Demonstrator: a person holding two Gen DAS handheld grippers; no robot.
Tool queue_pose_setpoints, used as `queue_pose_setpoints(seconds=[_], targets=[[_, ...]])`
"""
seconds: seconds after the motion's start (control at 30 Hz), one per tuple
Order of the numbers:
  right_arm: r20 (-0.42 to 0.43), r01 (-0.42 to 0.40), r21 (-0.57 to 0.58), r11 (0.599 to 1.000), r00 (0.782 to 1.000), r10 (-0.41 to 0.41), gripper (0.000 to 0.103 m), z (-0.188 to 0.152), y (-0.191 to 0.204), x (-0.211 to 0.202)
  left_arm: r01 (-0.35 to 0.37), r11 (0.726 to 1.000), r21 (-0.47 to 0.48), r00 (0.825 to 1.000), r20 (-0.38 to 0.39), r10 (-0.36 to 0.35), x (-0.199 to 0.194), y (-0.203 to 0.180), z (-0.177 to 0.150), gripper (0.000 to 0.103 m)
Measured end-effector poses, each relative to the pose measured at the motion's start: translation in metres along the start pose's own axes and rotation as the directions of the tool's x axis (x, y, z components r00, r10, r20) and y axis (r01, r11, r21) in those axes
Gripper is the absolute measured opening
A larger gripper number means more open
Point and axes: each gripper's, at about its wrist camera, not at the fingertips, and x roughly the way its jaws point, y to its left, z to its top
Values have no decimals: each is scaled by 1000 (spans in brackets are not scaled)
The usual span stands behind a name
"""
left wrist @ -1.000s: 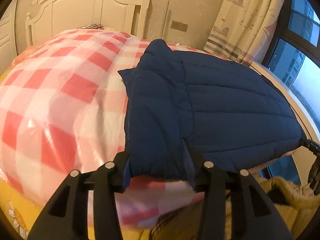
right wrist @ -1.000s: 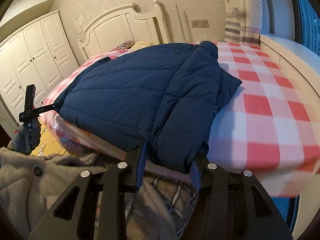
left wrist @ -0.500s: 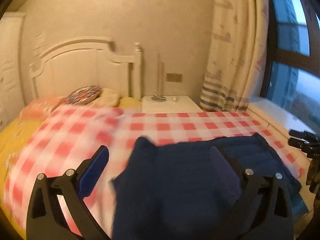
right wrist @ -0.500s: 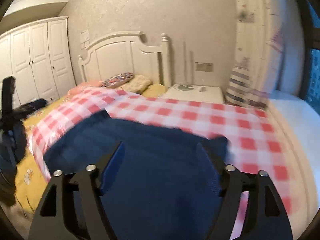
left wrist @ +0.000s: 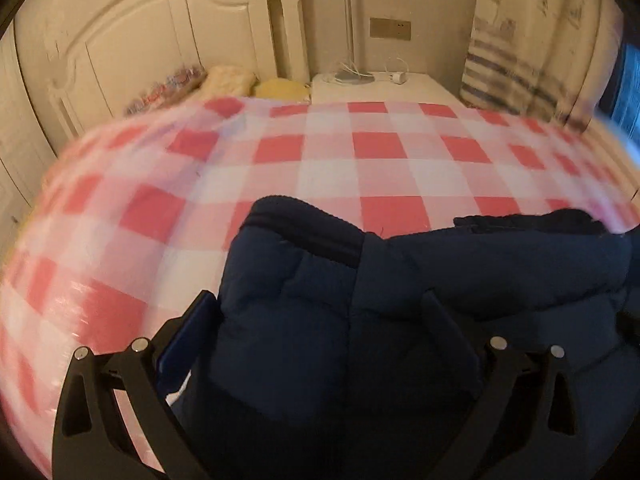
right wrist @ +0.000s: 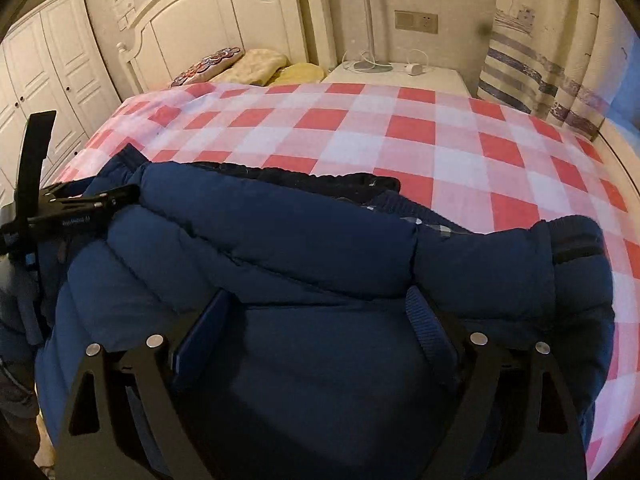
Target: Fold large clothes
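Note:
A navy quilted puffer jacket (right wrist: 288, 240) lies folded over itself in a thick bundle on the near part of the red-and-white checked bedspread (right wrist: 400, 136). It also fills the lower half of the left wrist view (left wrist: 400, 280). My left gripper (left wrist: 320, 316) is open, its fingers (left wrist: 188, 332) spread wide on either side of the jacket's left end. My right gripper (right wrist: 324, 308) is open too, straddling the bundle's near edge. The left gripper also shows from the side in the right wrist view (right wrist: 72, 200), resting at the jacket's left end.
A white headboard (right wrist: 224, 28) and pillows (right wrist: 256, 66) stand at the far end. A white nightstand (right wrist: 400, 74) holds a lamp and cables. A striped curtain (right wrist: 540, 76) hangs at right, a white wardrobe (right wrist: 48, 80) at left.
A second ago both grippers were shut on the jacket's hem at the bed's near edge. They carried it up and over, folding the jacket in half, and both now stand open over the bundle.

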Motion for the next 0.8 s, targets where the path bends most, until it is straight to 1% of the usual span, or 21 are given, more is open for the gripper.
queue_pose_setpoints(seconds=[0.03,0.13,0.2,0.23,0.3,0.33,0.37,0.43,0.47,0.5,0.53,0.57,0.63,0.67,0.7,0.73,0.77,0.8], targets=[[1,-8,3,1000,1000,8,86,-1,-1,-1,20,1000,-14,1000,-8,-20,2,3,-1,101],[12,-9,2,1000,1000,9,86,-1,1,-3,50,997,-53,998,-22,-52,7,10,-1,101],[24,-11,2,1000,1000,11,86,0,0,-9,58,996,-67,998,-27,-60,9,12,-1,101],[51,-4,12,1000,999,4,86,1,-2,-17,55,996,-73,998,-28,-57,9,12,0,101],[99,54,24,998,993,-56,86,3,-11,-30,49,995,-82,998,-31,-51,10,12,0,101],[116,95,34,995,988,-98,86,3,-17,-36,50,995,-87,998,-29,-53,10,13,0,101],[121,116,58,992,985,-122,86,2,-29,-42,49,995,-89,998,-27,-52,9,13,0,101],[103,90,117,989,989,-102,85,-2,-57,-40,51,994,-92,998,-25,-53,8,13,-1,101],[66,48,156,987,996,-59,81,-6,-74,-30,51,994,-92,998,-27,-54,9,13,-1,101],[54,13,192,981,998,-24,80,-9,-87,-21,57,994,-95,998,-29,-60,9,13,0,101],[65,-8,211,978,998,-6,80,-11,-92,-19,56,994,-97,998,-29,-59,9,13,0,101],[69,-11,209,978,998,-3,80,-10,-93,-17,54,994,-99,998,-29,-57,9,13,0,101],[62,11,189,982,998,-23,80,-9,-88,-14,55,993,-106,998,-29,-58,8,14,-1,101],[67,3,195,981,998,-16,80,-9,-90,-14,56,992,-109,998,-29,-60,8,15,-1,101],[80,-21,219,976,997,3,78,-9,-94,-17,59,992,-114,998,-28,-62,8,15,-1,101],[93,-29,251,968,996,6,78,-9,-98,-22,60,991,-118,998,-27,-64,8,16,-2,101],[106,-5,282,960,994,-26,77,-9,-101,-29,62,991,-120,997,-27,-65,8,17,-2,101],[132,29,310,950,989,-73,79,-9,-102,-40,65,990,-124,997,-28,-69,8,18,-2,101]])
